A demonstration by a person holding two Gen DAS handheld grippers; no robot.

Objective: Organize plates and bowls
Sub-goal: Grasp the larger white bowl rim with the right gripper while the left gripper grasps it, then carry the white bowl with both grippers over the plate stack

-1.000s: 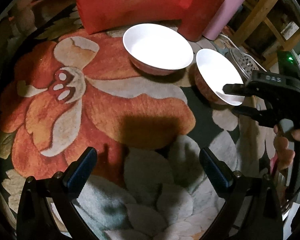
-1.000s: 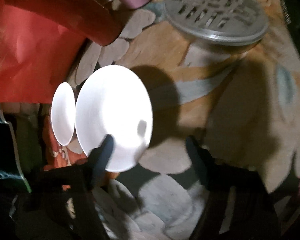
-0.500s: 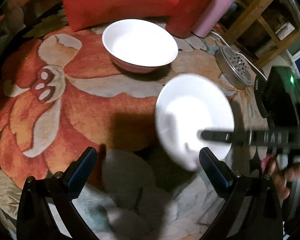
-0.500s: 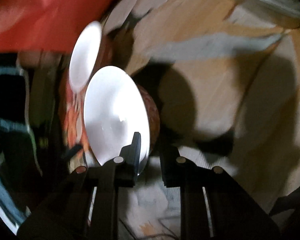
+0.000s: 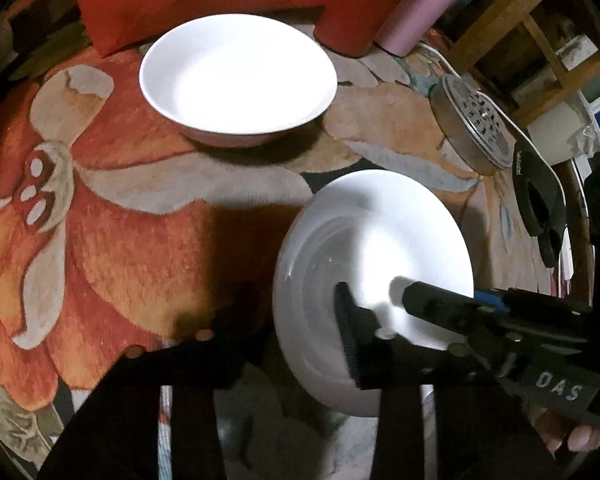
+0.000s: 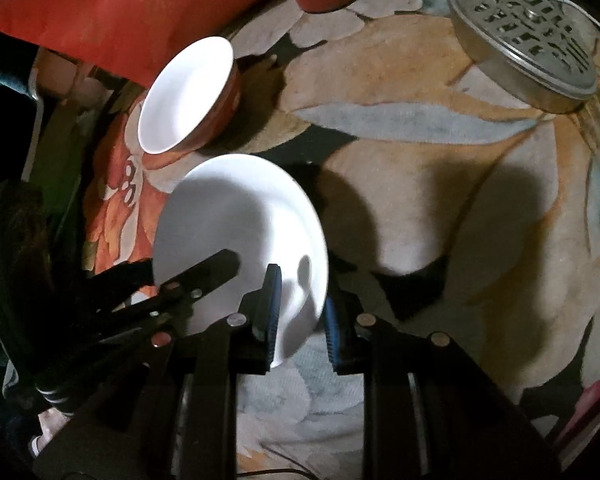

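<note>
White letters "DAS" stand on the black body of the right gripper [image 5: 374, 300], low at the right edge of the left wrist view, read upright. A black pad [image 5: 538, 196] at the right table edge carries a short white word along its upper end, too small & blurred to read. Red bag [image 6: 112, 4] in the right wrist view shows a faint gold oval mark, no legible letters. No other text, nos. or signs readable in either view.

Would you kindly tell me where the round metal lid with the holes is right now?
The metal lid lies on the flowered cloth at the upper right of the right wrist view, well right of both white bowls, with a white cord running behind it.
</note>
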